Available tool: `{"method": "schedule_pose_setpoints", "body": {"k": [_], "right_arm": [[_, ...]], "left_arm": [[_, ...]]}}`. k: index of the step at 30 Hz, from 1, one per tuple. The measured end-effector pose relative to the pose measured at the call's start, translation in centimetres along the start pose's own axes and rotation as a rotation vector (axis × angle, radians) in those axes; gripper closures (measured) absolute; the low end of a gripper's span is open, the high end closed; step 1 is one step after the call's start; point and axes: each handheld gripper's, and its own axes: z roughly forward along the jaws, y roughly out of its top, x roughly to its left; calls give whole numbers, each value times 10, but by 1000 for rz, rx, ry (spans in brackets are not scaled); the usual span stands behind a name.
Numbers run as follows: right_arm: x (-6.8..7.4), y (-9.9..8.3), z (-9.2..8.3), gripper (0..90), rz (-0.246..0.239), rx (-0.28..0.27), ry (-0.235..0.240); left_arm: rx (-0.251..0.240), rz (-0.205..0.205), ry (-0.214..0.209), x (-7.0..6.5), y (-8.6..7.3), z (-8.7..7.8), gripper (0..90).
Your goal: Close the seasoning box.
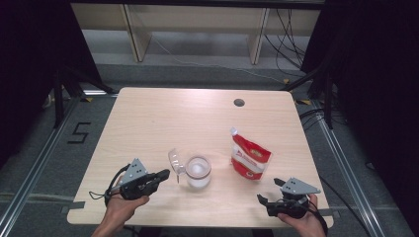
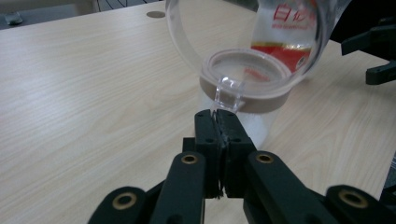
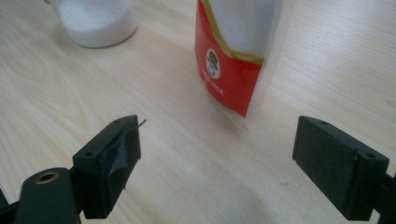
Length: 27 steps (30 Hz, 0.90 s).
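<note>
A clear jar (image 1: 198, 173) with white grains in its bottom stands at the table's front middle. Its clear lid (image 1: 175, 160) is tipped up at the jar's left side. My left gripper (image 1: 165, 174) is shut on the lid's small tab (image 2: 229, 91), and the jaws (image 2: 217, 116) meet just below the jar's tan rim (image 2: 210, 84). A red and white pouch (image 1: 250, 157) stands to the right of the jar. My right gripper (image 1: 270, 190) sits open near the front right edge, with its jaws (image 3: 217, 140) spread wide in front of the pouch (image 3: 233, 60) and apart from it.
The light wooden table (image 1: 148, 123) has a round cable hole (image 1: 239, 102) near its far edge. Dark curtains and metal stands flank the table. In the right gripper view the jar (image 3: 95, 23) sits at upper left.
</note>
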Motion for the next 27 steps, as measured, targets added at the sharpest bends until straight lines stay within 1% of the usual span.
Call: {"method": "schedule_pose_setpoints", "body": {"k": [2, 3, 4, 7, 8, 10, 12, 13, 14, 15, 17, 18, 19, 21, 24, 25, 26, 27], "right_arm": [[0, 0, 0, 160, 4, 3, -5], [0, 0, 0, 160, 3, 1, -5], [0, 0, 0, 160, 4, 1, -5], [2, 0, -1, 161, 31, 9, -2], [2, 0, -1, 160, 32, 10, -2], [3, 0, -1, 161, 38, 15, 0], [3, 0, -1, 161, 37, 13, 0], [2, 0, -1, 161, 34, 11, -1], [2, 0, -1, 161, 34, 12, -1], [2, 0, -1, 161, 35, 12, -1], [2, 0, 0, 161, 36, 8, 8], [2, 0, 0, 161, 35, 12, 0], [2, 0, 0, 161, 37, 9, 7], [2, 0, 1, 161, 27, 4, 5], [2, 0, 1, 161, 28, 4, 6], [0, 0, 1, 161, 9, 1, 8], [-1, 0, 1, 161, 6, -3, 9], [2, 0, 1, 161, 28, 4, 5]], "left_arm": [[-3, 4, -1, -1, 3, 0, 893], [-9, -5, -2, -2, 4, 1, 893], [-2, 16, 0, -2, 6, 1, 894], [-8, 22, -8, -3, 8, 2, 894], [-11, 6, -11, -4, 8, 3, 894], [-9, 23, -11, -3, 9, 4, 894], [-5, 22, -6, -3, 11, 4, 894], [-12, 11, -6, -4, 11, 5, 894], [-10, 26, -8, -4, 12, 5, 894], [-7, 23, -8, -4, 12, 6, 894], [-7, 31, -12, -4, 13, 6, 894], [-8, 35, -13, -5, 14, 6, 893], [-11, 30, -12, -5, 15, 6, 894], [-16, 33, -20, -5, 16, 7, 893], [-13, 31, -15, -6, 18, 8, 893], [-13, 39, -17, -6, 18, 8, 893], [-11, 40, -18, -6, 19, 9, 893], [-11, 38, -18, -7, 19, 9, 893]]}}
